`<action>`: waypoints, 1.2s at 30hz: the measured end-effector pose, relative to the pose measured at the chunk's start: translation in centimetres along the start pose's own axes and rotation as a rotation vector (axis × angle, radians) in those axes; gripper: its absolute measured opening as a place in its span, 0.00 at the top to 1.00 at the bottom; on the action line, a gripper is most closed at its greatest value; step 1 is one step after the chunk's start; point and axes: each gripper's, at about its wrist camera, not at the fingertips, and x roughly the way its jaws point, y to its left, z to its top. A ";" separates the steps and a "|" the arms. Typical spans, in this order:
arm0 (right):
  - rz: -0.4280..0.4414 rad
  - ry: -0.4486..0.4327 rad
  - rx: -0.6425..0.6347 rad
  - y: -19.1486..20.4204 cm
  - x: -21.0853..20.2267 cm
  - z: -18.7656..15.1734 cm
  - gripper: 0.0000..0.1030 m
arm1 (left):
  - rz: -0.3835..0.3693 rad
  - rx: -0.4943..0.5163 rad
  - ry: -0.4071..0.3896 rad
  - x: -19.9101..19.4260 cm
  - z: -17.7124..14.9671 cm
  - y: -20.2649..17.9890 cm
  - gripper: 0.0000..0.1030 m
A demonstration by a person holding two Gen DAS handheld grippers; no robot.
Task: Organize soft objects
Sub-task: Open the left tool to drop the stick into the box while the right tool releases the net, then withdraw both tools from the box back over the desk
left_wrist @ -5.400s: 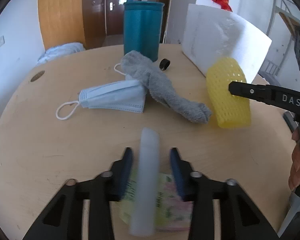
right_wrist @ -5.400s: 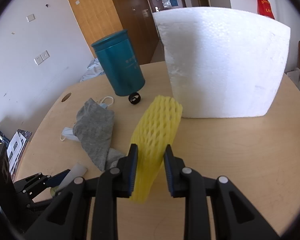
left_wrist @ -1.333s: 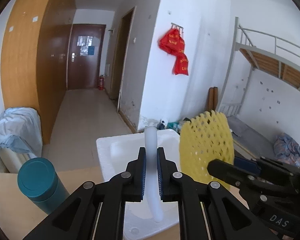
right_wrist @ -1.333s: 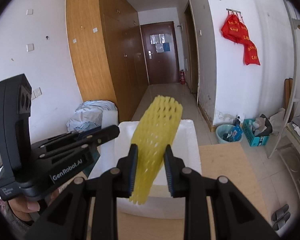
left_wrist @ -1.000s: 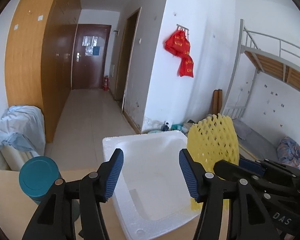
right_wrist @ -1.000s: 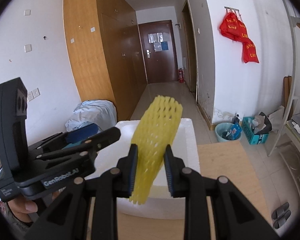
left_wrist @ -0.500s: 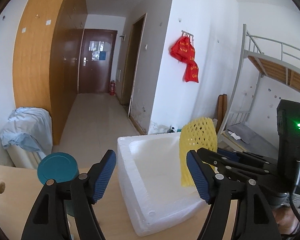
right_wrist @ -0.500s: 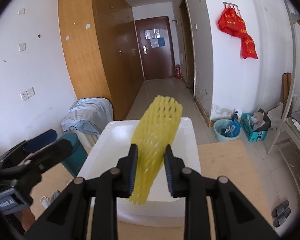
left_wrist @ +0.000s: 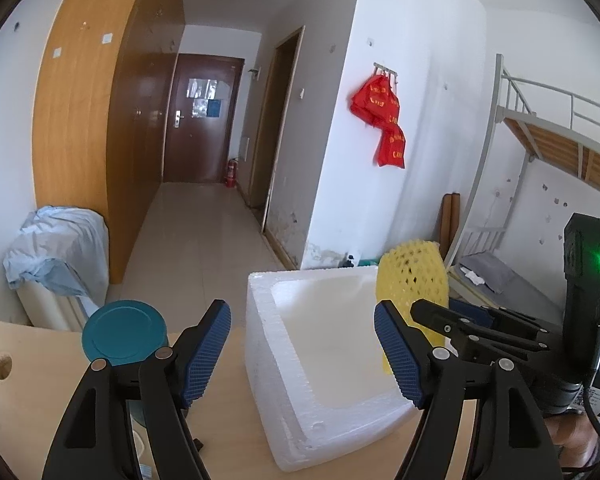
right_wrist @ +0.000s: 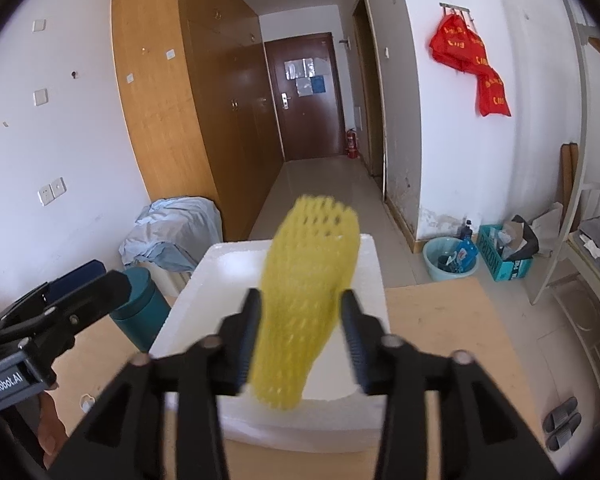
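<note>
Underneath everything, the wooden bench (left_wrist: 28, 396) carries a white foam box (right_wrist: 204, 312), open side up, which fills the middle of both wrist views. At about nine o'clock from the box in the left wrist view stands a teal canister (left_wrist: 125, 333), lid on, just beside the box's left wall.

Above the box's cavity hangs the yellow foam net sleeve (right_wrist: 308, 304), slightly blurred and tilted with its top toward one o'clock. It sits between the pads of the right claw (right_wrist: 300, 336), whose jaws are opening; gaps show on both sides of the sleeve, so the pads no longer press it. In the left wrist view the same sleeve stands at three o'clock from the box's centre, over the right-hand rim.

Wide apart, the left claw (left_wrist: 302, 354) is released and holds nothing; only the box's wall and cavity show between its blue pads (left_wrist: 208, 346).
</note>
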 end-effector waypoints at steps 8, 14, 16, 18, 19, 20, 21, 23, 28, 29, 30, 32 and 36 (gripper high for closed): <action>0.014 -0.008 0.019 -0.1 -0.8 0.1 0.44 | 0.005 -0.004 -0.004 -1.1 0.0 0.1 0.27; 0.019 -0.022 0.015 0.8 -2.8 -0.6 0.44 | 0.016 -0.008 -0.013 -3.7 -0.3 0.0 0.27; 0.017 -0.028 0.016 1.1 -3.5 -0.9 0.44 | 0.024 -0.010 -0.019 -4.7 -0.6 0.0 0.27; 0.018 -0.023 0.020 1.4 -4.3 -1.4 0.44 | 0.030 -0.018 -0.017 -5.5 -0.9 0.0 0.27; 0.022 -0.023 0.023 1.5 -4.6 -1.6 0.44 | 0.033 -0.021 -0.013 -5.9 -1.1 0.0 0.27; 0.029 -0.024 0.023 1.6 -5.0 -1.8 0.44 | 0.039 -0.023 -0.009 -6.4 -1.3 -0.1 0.27; 0.032 -0.023 0.020 1.6 -5.4 -1.9 0.44 | 0.044 -0.024 -0.007 -6.8 -1.4 -0.2 0.27; 0.037 -0.032 0.017 1.9 -6.4 -2.3 0.44 | 0.052 -0.023 -0.009 -7.9 -1.8 -0.3 0.27; 0.054 -0.044 0.012 2.5 -8.5 -2.8 0.44 | 0.083 -0.018 -0.010 -10.7 -2.4 -0.8 0.27; 0.056 -0.052 0.013 2.6 -9.1 -3.0 0.44 | 0.089 -0.019 -0.017 -11.6 -2.7 -1.0 0.27; 0.060 -0.056 0.013 2.7 -9.5 -3.1 0.44 | 0.093 -0.017 -0.020 -12.2 -2.8 -1.1 0.27; 0.071 -0.060 0.011 3.0 -10.4 -3.7 0.44 | 0.106 -0.013 -0.024 -13.5 -3.2 -1.5 0.27; 0.079 -0.064 -0.005 3.6 -11.9 -4.6 0.44 | 0.117 -0.029 -0.036 -16.0 -4.5 -1.7 0.27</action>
